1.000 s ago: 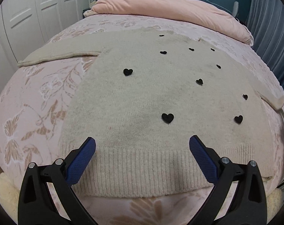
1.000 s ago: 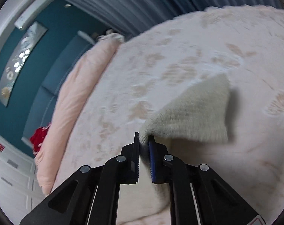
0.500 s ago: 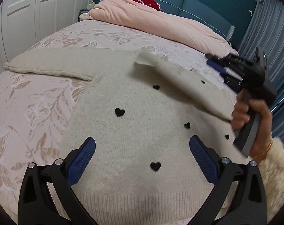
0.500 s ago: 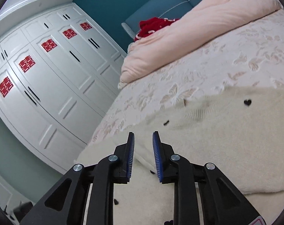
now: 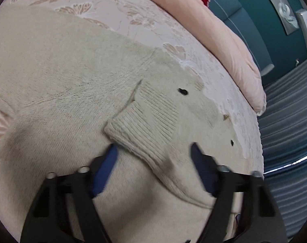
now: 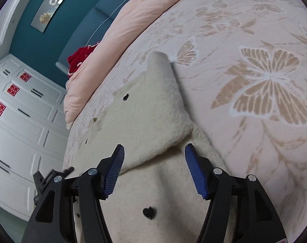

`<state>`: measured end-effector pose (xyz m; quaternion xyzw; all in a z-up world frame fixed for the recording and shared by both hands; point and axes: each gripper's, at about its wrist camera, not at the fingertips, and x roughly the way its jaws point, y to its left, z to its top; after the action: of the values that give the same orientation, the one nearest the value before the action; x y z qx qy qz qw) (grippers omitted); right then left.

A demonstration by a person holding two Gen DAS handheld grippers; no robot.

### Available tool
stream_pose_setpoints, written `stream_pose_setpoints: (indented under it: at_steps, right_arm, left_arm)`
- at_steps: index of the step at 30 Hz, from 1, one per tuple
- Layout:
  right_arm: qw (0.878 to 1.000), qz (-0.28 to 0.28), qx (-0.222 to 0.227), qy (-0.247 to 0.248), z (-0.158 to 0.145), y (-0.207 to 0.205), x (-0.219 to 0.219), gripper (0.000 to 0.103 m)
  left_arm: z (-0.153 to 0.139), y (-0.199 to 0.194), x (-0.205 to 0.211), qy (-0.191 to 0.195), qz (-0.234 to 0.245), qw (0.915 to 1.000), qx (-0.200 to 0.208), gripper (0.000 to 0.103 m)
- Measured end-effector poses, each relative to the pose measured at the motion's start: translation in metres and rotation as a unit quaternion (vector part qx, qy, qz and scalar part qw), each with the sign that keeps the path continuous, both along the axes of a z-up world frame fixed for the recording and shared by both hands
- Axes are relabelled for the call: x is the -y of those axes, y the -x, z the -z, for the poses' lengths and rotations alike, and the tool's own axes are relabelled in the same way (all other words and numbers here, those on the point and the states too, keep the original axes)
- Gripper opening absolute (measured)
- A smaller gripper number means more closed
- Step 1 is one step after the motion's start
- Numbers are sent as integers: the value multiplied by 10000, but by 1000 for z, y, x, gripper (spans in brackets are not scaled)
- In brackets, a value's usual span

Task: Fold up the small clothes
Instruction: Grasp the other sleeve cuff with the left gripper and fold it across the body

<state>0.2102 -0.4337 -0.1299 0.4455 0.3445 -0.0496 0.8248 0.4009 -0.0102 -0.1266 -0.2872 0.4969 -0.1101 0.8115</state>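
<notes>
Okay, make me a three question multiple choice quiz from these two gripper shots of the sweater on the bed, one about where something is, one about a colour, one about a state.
1. Where does the ribbed cuff lie?
A. on the sweater's body
B. on the pink duvet
C. on the wardrobe

2. What colour are the small hearts on the sweater?
A. red
B. black
C. blue

3. What is the right gripper holding?
A. the cuff
B. the duvet
C. nothing

Answers:
1 A, the cuff rests folded across the cream knit, just ahead of the left gripper.
2 B, the hearts show dark black against the cream.
3 C, its jaws are opening and both blue pads stand clear of the fabric.
</notes>
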Motion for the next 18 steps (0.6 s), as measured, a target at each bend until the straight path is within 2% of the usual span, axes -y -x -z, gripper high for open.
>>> stream_pose_setpoints:
  at_steps: [1, 2, 3, 4, 6, 7, 8, 9, 11, 12, 15, 18]
  right_arm:
    - [10000, 59, 37, -48, 2, -5, 2, 61]
    - [9999, 89, 35, -35, 2, -12, 4, 43]
    - [9999, 91, 107, 16, -2, -18, 5, 22]
    - [9997, 87, 232, 49, -10, -22, 6, 7]
    - [9962, 306, 809, 46, -32, -15, 11, 6]
    - [9945, 388, 957, 154, -38, -10, 14, 6]
    - [9945, 439, 863, 404, -35, -8, 16, 5]
    - [9965, 395, 490, 544, -22, -13, 18, 5]
    - [9986, 316, -299, 314, 15, -19, 24, 5]
    - [9988, 375, -210, 252, 18, -12, 25, 5]
    - [9983, 387, -37, 437, -5, 1, 19, 5]
    - [9935, 537, 252, 967, -38, 20, 6, 10]
  left_arm:
    - [2, -4, -1, -45, -141, 9999, -31, 23]
    - [0, -7, -2, -49, -186, 9998, -7, 15]
    - [-5, -8, -3, 38, -166, 9998, 96, 11]
    - [-16, -7, -3, 132, -123, 9993, 326, 10]
    - [-40, 0, -2, -3, 48, 9964, 843, 10]
    - [-46, 4, 0, -102, 120, 9950, 982, 10]
    - [-45, 7, 1, -167, 165, 9946, 1009, 10]
    - [-38, 8, 2, -255, 245, 9949, 946, 10]
    - [-13, 8, 5, -515, 289, 9966, 581, 10]
    - [-3, 10, 4, -514, 245, 9974, 442, 10]
    - [2, 20, -2, -378, 147, 9976, 568, 11]
    - [3, 18, -3, -364, 148, 9978, 542, 11]
